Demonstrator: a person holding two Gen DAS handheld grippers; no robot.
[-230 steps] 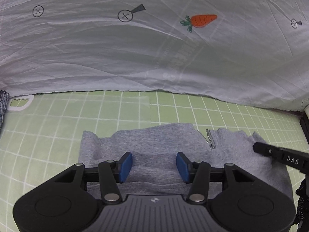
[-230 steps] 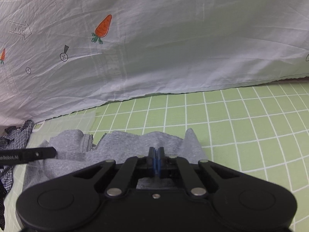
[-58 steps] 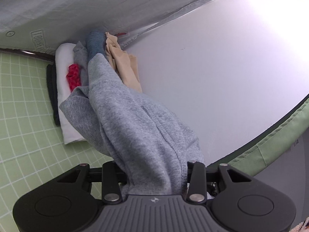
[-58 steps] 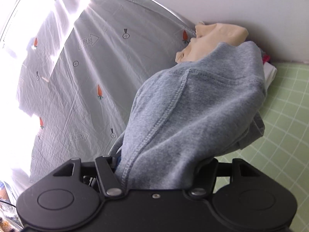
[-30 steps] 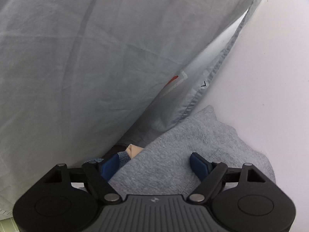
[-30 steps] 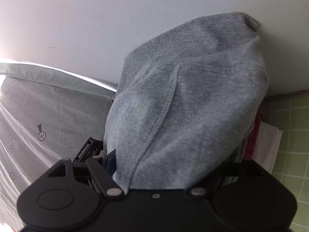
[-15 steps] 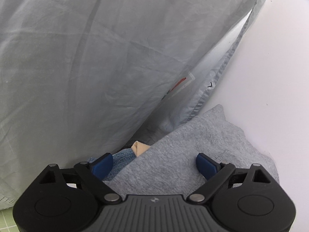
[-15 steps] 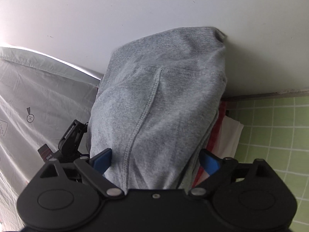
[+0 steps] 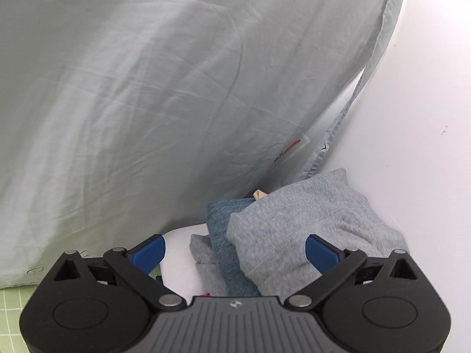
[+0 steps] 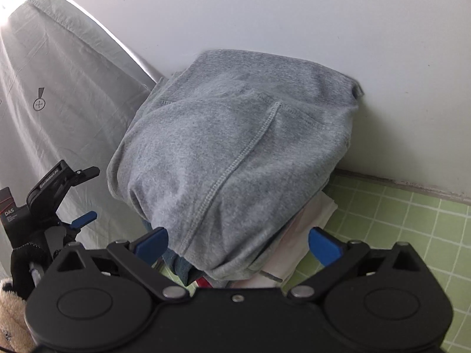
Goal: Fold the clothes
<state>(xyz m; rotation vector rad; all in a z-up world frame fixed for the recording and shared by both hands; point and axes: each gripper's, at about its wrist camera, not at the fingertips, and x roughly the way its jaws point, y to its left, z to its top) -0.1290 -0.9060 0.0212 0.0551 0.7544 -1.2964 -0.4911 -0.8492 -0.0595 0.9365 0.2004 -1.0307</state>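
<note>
Folded grey fleece garment (image 10: 235, 153) resting atop far clothes stack (image 9: 223, 253), both grippers (image 9: 234, 248) (image 10: 237, 242) spread, empty; next, likely withdrawing clear.

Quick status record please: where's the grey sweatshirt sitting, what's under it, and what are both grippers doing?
garment: folded grey sweatshirt, on top of the pile, against the white wall
beneath it: blue knit garment, white folded cloth, a bit of red showing
surface: green grid mat
backdrop: pale printed sheet to the left of the pile
left gripper: open, holding nothing
right gripper: open, holding nothing
</note>
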